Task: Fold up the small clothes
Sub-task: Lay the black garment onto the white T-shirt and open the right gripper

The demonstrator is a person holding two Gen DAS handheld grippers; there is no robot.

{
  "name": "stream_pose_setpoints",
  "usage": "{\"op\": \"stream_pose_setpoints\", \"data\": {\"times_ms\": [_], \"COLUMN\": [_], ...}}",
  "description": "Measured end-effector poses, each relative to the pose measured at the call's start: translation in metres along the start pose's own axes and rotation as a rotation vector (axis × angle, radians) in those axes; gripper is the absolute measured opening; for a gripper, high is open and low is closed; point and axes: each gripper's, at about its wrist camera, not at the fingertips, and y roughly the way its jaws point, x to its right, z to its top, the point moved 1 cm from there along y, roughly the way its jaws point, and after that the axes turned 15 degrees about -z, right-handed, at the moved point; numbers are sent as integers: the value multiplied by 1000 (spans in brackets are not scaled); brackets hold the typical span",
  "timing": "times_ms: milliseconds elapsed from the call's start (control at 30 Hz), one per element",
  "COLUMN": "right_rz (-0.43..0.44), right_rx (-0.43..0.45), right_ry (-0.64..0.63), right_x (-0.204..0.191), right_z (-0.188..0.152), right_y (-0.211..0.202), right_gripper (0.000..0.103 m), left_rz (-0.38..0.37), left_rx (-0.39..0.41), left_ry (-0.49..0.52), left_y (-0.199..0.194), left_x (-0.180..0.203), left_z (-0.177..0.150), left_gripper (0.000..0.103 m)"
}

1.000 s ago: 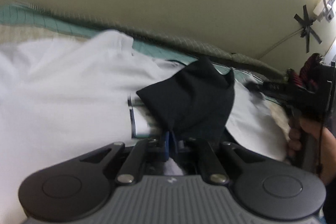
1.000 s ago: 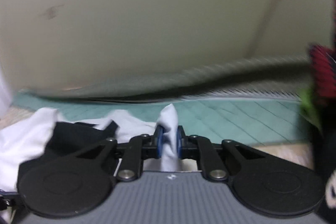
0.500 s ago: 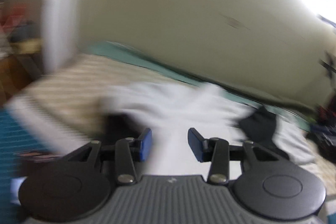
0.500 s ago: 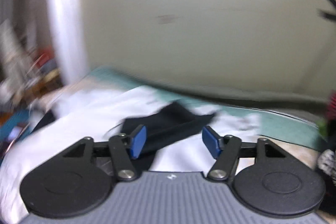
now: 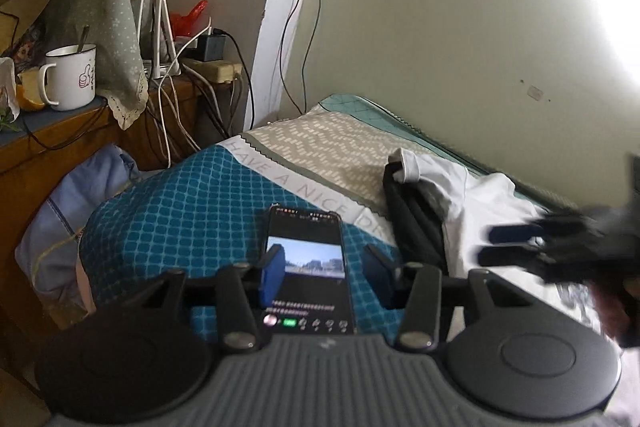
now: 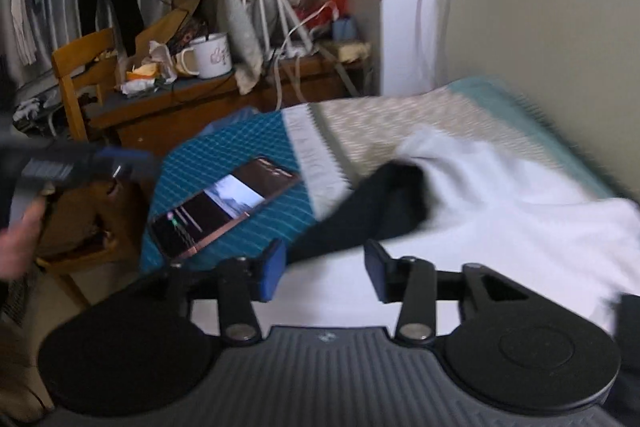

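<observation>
A black garment (image 5: pixel 412 223) lies crumpled on the bed against a white garment (image 5: pixel 484 199). Both also show in the right wrist view, the black one (image 6: pixel 368 215) left of the white one (image 6: pixel 500 211). My left gripper (image 5: pixel 326 277) is open and empty, held above a phone, left of the clothes. My right gripper (image 6: pixel 324 275) is open and empty, just above the near edge of the black garment. The right gripper also shows blurred at the right of the left wrist view (image 5: pixel 504 247).
A phone (image 5: pixel 308 267) with a lit screen lies on a teal checked pillow (image 5: pixel 192 215). A wooden desk (image 6: pixel 192 107) with a white mug (image 5: pixel 70 77), cables and cloth stands beyond the bed's head. A wooden chair (image 6: pixel 80 67) is at left. The wall runs along the bed's far side.
Both grippers let go of the clothes and opened. Both swung left toward the head of the bed, so phone, pillow and desk came into view.
</observation>
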Motion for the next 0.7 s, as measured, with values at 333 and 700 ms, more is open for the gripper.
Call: {"op": "stream_pose_setpoints", "data": {"times_ms": [333, 700], "right_rz": [84, 185], "right_rx": [-181, 210], "right_ry": [171, 376], "right_x": [-9, 65], "right_z": [30, 120], "right_y": [83, -27], "right_gripper": [2, 2], "left_rz": [-65, -75], "left_rx": [45, 56], "left_ry": [-79, -94], "left_y": [-15, -12], "left_x": [-31, -27], "left_z": [-10, 0], "left_gripper": [45, 45]}}
